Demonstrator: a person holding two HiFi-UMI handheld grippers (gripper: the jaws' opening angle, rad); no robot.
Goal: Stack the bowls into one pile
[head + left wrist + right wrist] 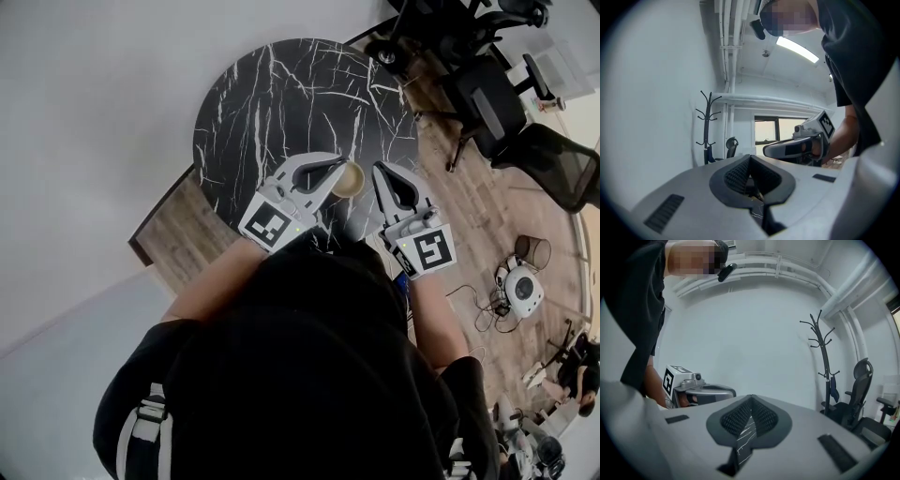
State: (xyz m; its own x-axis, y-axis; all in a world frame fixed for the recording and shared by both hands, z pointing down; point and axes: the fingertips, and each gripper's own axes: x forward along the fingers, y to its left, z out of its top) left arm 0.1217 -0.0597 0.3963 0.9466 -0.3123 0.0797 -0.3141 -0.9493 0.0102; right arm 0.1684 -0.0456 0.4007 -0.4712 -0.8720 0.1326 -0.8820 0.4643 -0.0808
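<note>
A tan bowl (348,181) sits on the round black marble table (272,103) near its front edge; whether more bowls lie under it cannot be told. My left gripper (341,165) hangs just left of the bowl and my right gripper (379,170) just right of it, both above the table edge. Each has its jaws together with nothing between them. In the left gripper view the left gripper (750,157) points level across the room and the right gripper (801,144) shows beyond it. The right gripper (751,398) likewise faces the left gripper (701,391). No bowl appears in either gripper view.
Black office chairs (487,94) stand on the wooden floor to the table's right. A wire bin (532,251) and a white device (521,291) lie further right. A black coat stand (825,357) is by the white wall.
</note>
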